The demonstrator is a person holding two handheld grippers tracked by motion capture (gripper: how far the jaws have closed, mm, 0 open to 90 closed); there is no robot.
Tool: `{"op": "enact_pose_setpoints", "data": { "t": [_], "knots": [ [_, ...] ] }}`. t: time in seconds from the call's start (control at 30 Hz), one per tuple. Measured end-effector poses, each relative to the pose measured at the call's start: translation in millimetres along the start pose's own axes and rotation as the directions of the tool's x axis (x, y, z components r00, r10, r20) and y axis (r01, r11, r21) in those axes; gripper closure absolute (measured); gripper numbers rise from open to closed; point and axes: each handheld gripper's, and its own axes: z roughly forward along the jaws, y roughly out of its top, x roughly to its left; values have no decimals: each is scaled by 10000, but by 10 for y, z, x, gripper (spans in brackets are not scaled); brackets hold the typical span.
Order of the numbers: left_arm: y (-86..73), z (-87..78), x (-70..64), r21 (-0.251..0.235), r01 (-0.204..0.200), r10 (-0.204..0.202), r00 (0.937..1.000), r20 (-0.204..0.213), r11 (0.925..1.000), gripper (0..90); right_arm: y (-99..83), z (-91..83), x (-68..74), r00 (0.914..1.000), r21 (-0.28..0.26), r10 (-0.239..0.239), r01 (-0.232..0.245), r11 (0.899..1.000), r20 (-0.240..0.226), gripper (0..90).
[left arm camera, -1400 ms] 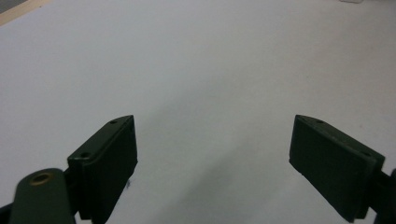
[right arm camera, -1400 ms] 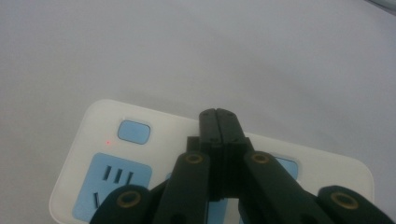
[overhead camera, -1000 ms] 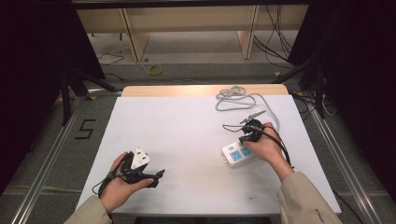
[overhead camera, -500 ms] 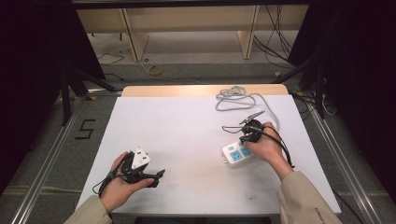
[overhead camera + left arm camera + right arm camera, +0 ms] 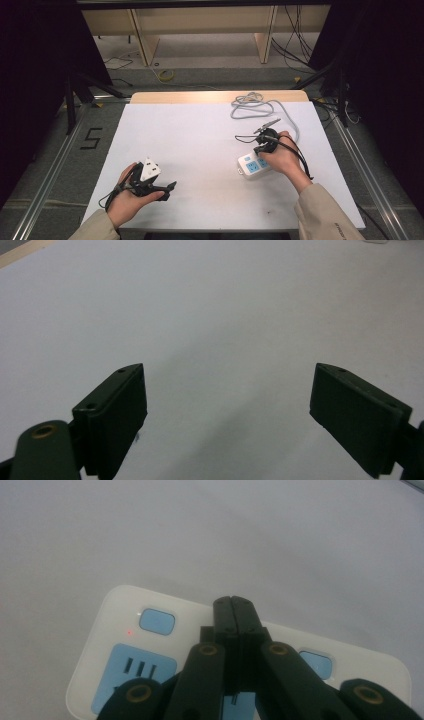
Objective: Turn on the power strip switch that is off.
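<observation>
Your right gripper (image 5: 264,146) is clenched, its two jaws pressed flat together with nothing between them, and its tips sit over the top face of the white power strip (image 5: 252,165), between two light-blue switch buttons (image 5: 157,622). Just left of those tips a small red light (image 5: 129,632) glows beside the nearer button. The strip's grey cord (image 5: 260,106) coils on the white table (image 5: 200,145) beyond that claw. Your left gripper (image 5: 165,190) is released, jaws spread wide over bare tabletop, well apart from the strip, with a white block on top of it.
</observation>
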Motion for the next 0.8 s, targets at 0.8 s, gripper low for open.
{"op": "enact_pose_setpoints", "data": {
  "t": [0.8],
  "knots": [
    [-1,2,-6,79,-51,51,10000,16,10000,148,-6,6,-24,9995,213,328,-329,9992,36,900]
  ]
}}
